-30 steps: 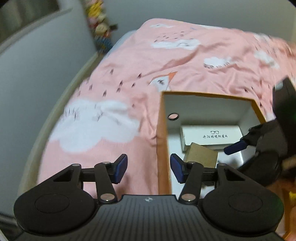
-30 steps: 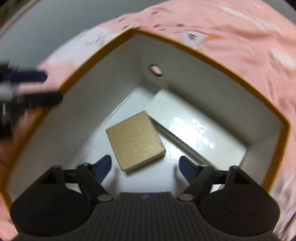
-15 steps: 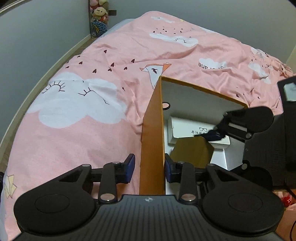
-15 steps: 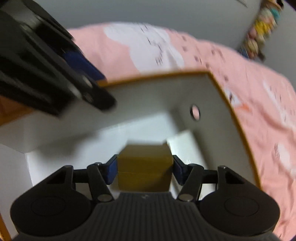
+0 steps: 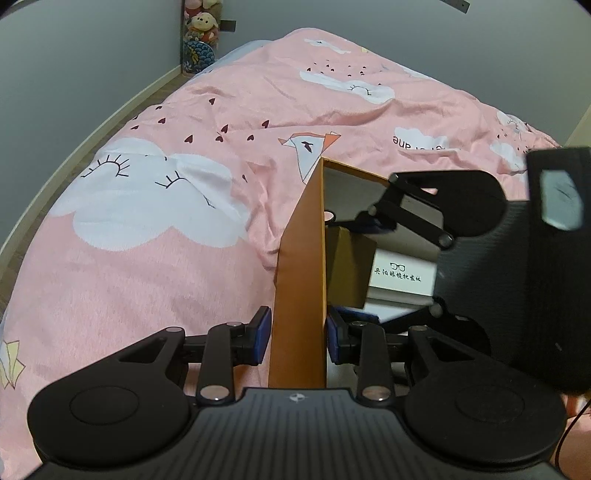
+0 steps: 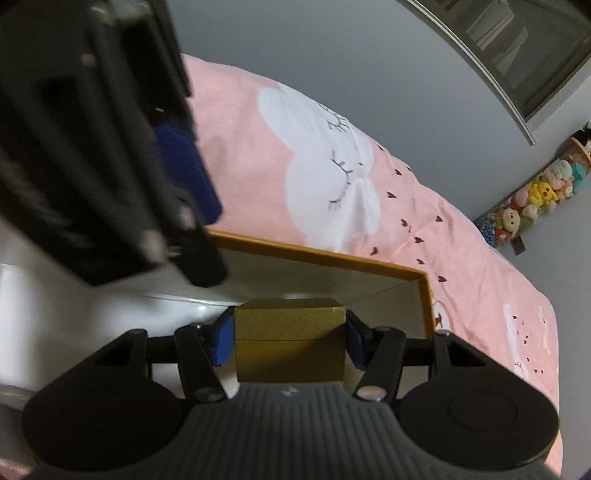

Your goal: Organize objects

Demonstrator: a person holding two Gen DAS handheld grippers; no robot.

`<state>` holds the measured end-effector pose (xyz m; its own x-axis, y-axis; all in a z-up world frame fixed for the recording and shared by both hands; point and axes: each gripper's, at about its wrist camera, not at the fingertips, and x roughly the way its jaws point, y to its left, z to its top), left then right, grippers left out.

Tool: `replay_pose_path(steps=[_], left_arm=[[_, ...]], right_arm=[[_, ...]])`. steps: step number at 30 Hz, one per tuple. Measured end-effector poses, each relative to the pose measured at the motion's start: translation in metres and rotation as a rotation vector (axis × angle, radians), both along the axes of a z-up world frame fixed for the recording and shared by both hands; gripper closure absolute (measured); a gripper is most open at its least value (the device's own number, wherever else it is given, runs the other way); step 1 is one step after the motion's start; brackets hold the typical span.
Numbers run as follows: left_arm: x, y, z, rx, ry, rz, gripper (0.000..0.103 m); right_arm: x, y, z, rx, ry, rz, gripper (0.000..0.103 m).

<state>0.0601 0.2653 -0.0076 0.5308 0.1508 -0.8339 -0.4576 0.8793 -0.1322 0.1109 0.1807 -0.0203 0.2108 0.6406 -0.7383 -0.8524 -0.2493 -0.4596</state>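
Observation:
An orange box with a white inside [image 5: 297, 291] lies open on the pink bed; its rim also shows in the right wrist view [image 6: 317, 254]. My left gripper [image 5: 297, 339] is shut on the box's left wall, one finger on each side. My right gripper [image 6: 290, 338] is shut on a small gold box [image 6: 290, 338] and holds it inside the orange box; the gold box also shows in the left wrist view [image 5: 349, 269]. A white glasses case box [image 5: 400, 275] lies on the orange box's floor behind it.
The pink bedspread with white clouds [image 5: 155, 206] spreads to the left and behind. A grey wall [image 5: 74, 74] runs along the left. A tube of plush toys [image 5: 199, 33] stands at the far corner, also in the right wrist view [image 6: 532, 195].
My right gripper closed on the gold box and lifted it off the box floor. My left gripper closed on the orange box's left wall.

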Motion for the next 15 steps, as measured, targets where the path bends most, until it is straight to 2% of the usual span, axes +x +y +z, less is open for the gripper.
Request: replay_pose_path(steps=[7, 11, 15], left_arm=[[0.009, 0.007, -0.004, -0.035, -0.005, 0.031, 0.067], [0.012, 0.003, -0.004, -0.009, 0.002, 0.035, 0.067], [0.01, -0.007, 0.0, 0.048, 0.012, 0.042, 0.066]], right_arm=[[0.008, 0.013, -0.01, 0.008, -0.043, -0.026, 0.041], [0.01, 0.009, -0.007, 0.044, -0.058, -0.054, 0.039], [0.009, 0.003, -0.003, 0.081, -0.07, -0.1, 0.037]])
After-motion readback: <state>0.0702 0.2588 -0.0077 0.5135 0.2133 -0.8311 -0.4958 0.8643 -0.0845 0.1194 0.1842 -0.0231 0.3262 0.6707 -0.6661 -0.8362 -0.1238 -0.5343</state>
